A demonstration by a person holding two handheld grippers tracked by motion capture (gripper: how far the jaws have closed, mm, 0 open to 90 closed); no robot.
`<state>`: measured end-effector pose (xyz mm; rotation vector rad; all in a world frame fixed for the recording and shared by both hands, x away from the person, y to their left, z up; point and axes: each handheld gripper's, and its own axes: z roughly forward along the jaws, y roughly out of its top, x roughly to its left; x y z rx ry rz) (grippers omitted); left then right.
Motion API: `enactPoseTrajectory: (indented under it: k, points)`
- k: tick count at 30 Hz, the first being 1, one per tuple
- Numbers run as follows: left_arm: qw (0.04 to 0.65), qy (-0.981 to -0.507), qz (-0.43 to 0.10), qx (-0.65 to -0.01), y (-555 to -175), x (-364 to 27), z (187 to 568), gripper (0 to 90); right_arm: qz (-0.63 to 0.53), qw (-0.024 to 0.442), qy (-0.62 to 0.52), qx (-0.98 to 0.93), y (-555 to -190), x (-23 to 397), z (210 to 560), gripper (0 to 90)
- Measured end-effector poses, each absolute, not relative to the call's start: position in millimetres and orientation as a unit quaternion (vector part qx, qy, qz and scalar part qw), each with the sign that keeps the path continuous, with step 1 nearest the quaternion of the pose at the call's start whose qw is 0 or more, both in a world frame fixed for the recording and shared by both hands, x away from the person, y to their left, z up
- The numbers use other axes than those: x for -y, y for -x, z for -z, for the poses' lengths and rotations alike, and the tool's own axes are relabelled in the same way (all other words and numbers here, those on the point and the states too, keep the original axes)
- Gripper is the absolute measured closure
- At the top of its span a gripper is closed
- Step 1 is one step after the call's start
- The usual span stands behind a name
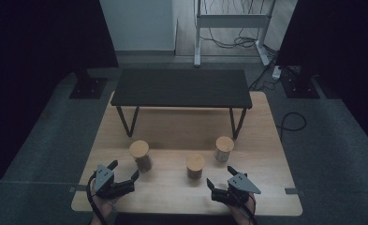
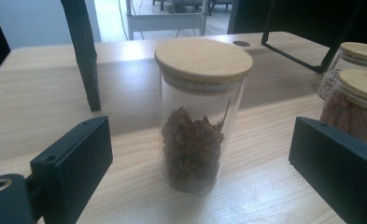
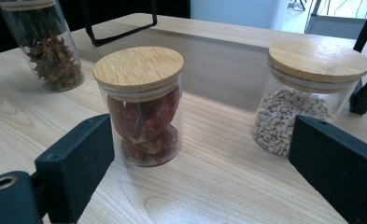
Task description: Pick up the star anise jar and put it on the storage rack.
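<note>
High view: left gripper (image 1: 125, 169) and right gripper (image 1: 220, 175) at tabletop (image 1: 266, 187) near edge, jaws wide, holding nothing; star-anise jar (image 1: 141, 155) and chili jar (image 1: 195, 166) just ahead, untouched.

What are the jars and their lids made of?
The jars look like clear glass, maybe plastic: smooth, shiny, and you see the spices inside. The lids look like pale bamboo or wood, matte, with fine straight grain lines.

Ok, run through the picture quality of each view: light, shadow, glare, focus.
High view: dim and grainy, the surroundings nearly black, the black bench shading the table beneath it. Left gripper view: brighter, the star anise jar fairly sharp, soft glare on the wood by it, the tool's near jaws blurred. Right gripper view: evenly lit, the chilli jar and pale seed jar crisp.
</note>
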<state>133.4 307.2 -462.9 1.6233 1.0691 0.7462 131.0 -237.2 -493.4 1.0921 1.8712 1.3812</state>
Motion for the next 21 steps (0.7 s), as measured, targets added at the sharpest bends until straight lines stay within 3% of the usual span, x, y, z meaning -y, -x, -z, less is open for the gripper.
enactPoseTrajectory:
  k: [21]
  points:
    - [0.494, -0.683, -0.300, -0.447, -134.3, -303.3, 457.2, 5.0, -0.515, 0.272, -0.420, -0.696, -133.3, 239.8, 493.2, 6.7]
